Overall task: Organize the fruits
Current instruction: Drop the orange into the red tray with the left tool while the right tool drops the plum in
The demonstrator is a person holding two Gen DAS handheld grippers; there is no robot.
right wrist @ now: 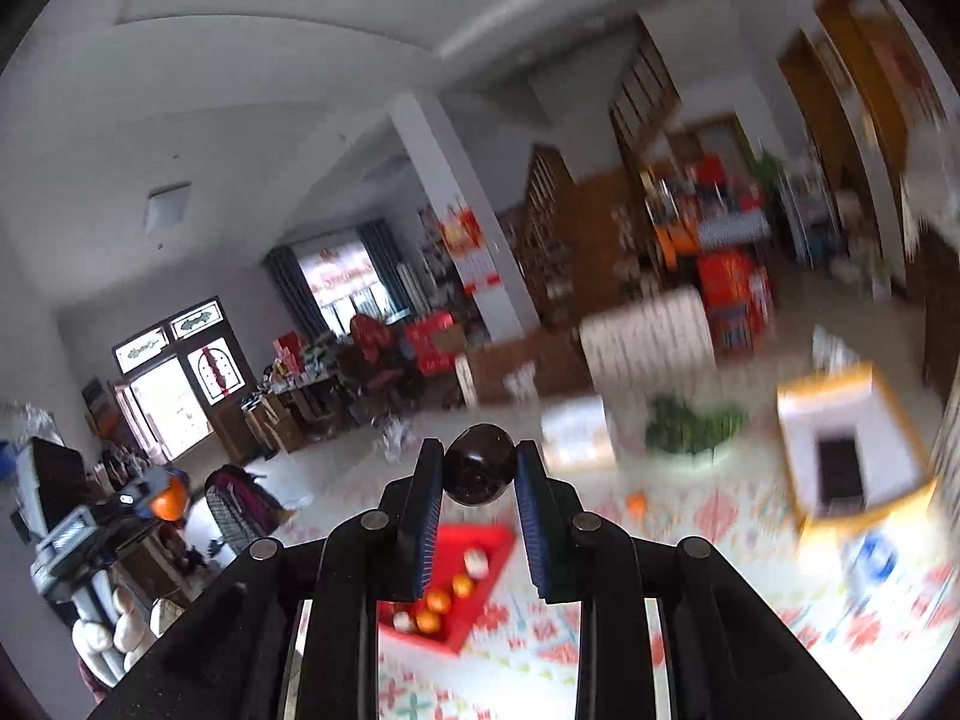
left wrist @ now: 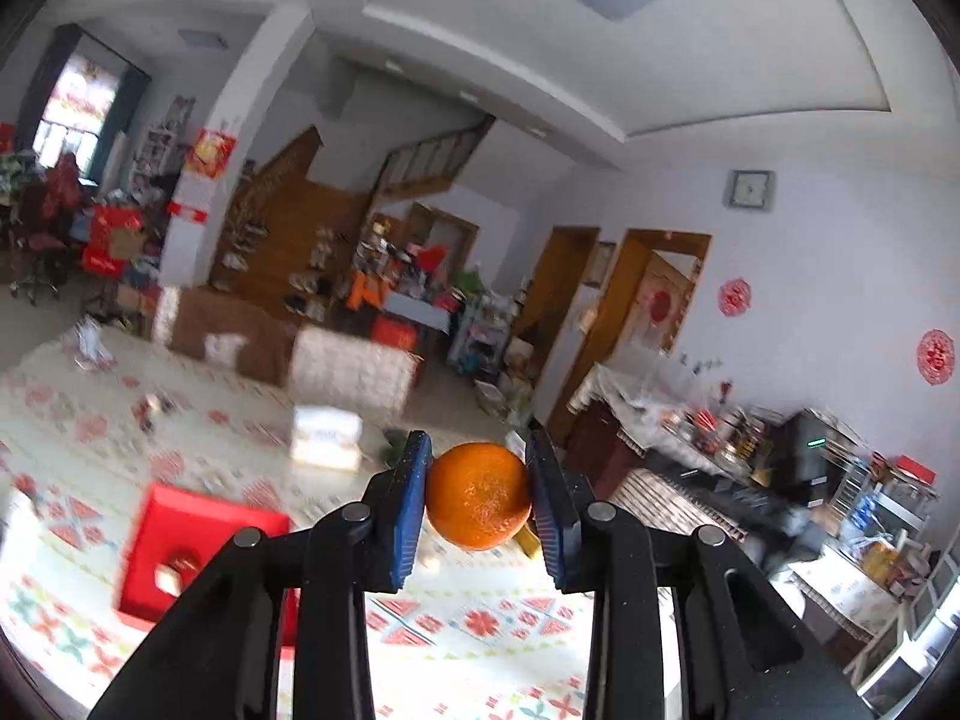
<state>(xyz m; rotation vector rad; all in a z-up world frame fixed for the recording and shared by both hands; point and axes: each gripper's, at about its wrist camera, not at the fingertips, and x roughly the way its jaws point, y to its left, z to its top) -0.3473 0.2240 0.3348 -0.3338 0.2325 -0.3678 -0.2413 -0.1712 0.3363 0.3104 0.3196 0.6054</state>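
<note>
Orange mandarin [left wrist: 479, 497] pinched in my left claw [left wrist: 480, 501], dark fruit [right wrist: 479, 465] in my right claw [right wrist: 479, 471]; both are held only at the claw tips, high above the bench [left wrist: 480, 630], so a slip means a drop.

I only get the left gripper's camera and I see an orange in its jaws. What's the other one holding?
Observer: The right gripper is shut on a dark round fruit, nearly black and glossy.
Operator: Is there fruit in the red tray? Mine's all blurry.
Observer: Yes, the red tray holds a few small oranges and some pale pieces.
Operator: Do you see my gripper?
Observer: Yes, at the far left, the left gripper carries the orange, above a pale-gloved hand.
</note>
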